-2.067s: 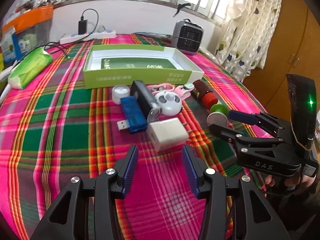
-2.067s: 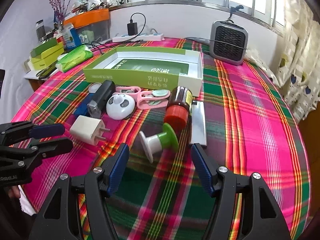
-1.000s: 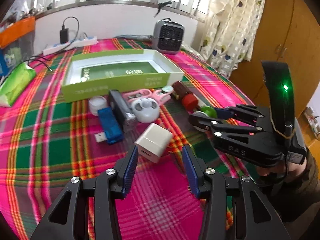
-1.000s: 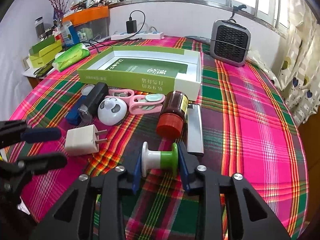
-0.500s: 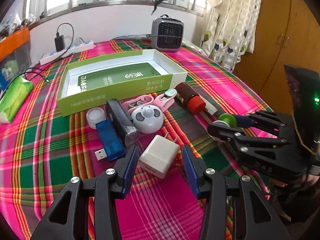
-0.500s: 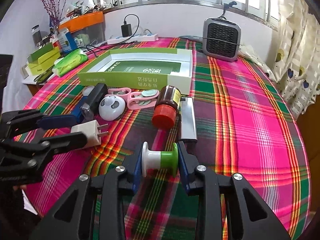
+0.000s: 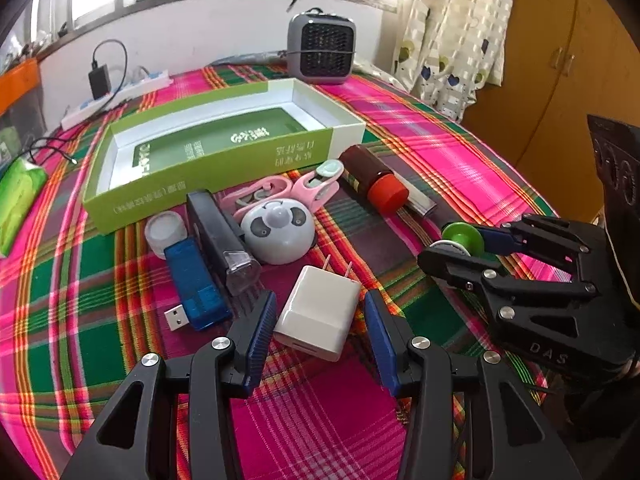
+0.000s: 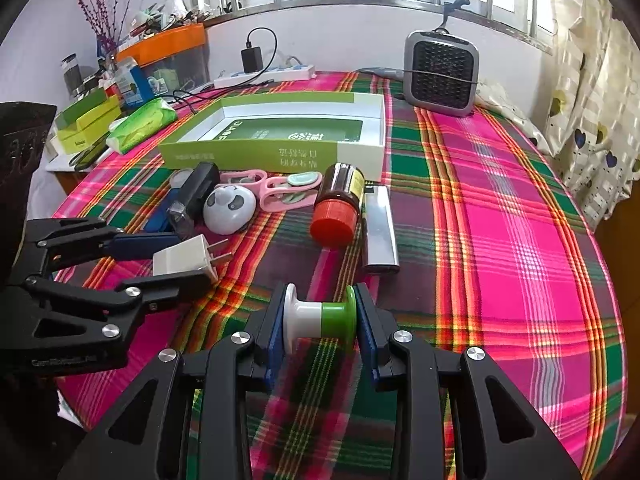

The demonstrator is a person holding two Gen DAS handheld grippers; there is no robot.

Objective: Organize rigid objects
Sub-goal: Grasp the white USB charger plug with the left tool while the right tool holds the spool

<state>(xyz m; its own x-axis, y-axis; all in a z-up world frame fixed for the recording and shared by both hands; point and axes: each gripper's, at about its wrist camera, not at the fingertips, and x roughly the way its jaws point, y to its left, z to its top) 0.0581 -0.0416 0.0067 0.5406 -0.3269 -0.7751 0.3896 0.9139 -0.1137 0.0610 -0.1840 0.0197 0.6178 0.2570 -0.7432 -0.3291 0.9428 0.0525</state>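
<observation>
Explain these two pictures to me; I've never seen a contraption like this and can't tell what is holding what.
A person holds two hand-held grippers, each with a fisheye camera looking along its two fingers.

The left camera's view shows the left gripper open around a white charger plug lying on the plaid tablecloth, not yet squeezed.

The right camera's view shows the right gripper shut on a white and green spool.

Also on the cloth: an open green box, a brown bottle with a red cap, a panda-faced gadget, pink clips, a blue USB stick and a small heater.
</observation>
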